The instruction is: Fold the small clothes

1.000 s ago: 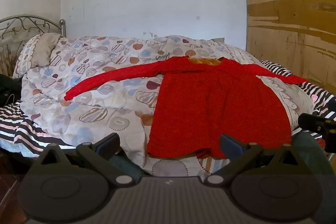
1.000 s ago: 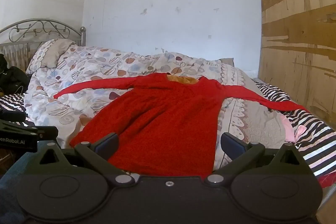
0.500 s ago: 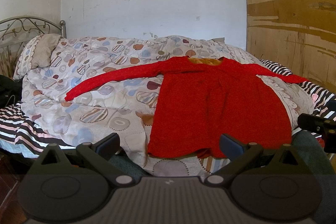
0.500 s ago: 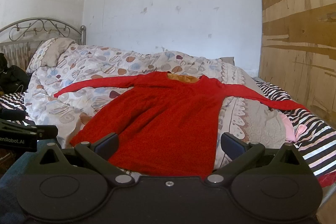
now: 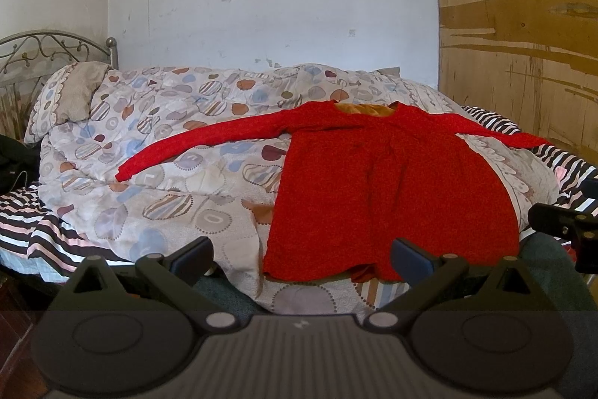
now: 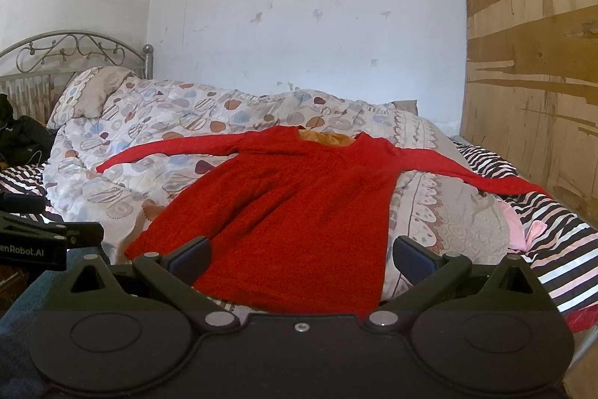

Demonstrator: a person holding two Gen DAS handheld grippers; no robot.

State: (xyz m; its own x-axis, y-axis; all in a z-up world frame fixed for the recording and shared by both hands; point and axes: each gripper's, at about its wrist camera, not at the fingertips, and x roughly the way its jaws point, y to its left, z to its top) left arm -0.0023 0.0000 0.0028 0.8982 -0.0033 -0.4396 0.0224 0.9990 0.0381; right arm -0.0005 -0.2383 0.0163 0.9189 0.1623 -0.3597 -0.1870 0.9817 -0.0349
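Observation:
A red long-sleeved dress point(image 5: 392, 186) lies flat on the patterned quilt point(image 5: 168, 182), neck away from me, both sleeves spread out to the sides, an orange lining showing at the neck. It also shows in the right wrist view point(image 6: 299, 215). My left gripper point(image 5: 301, 258) is open and empty, held before the hem's left corner. My right gripper point(image 6: 301, 258) is open and empty, just short of the hem. Each gripper's tip shows at the edge of the other's view.
The quilt covers a bed with a striped sheet point(image 6: 560, 234) and a metal headboard point(image 6: 74, 51) at the left. A pillow point(image 5: 74, 92) lies at the head. A wooden panel point(image 6: 530, 62) stands on the right. Dark bags point(image 6: 22, 137) sit at far left.
Both views have barely shifted; the grippers stay open before the hem and the dress has not moved.

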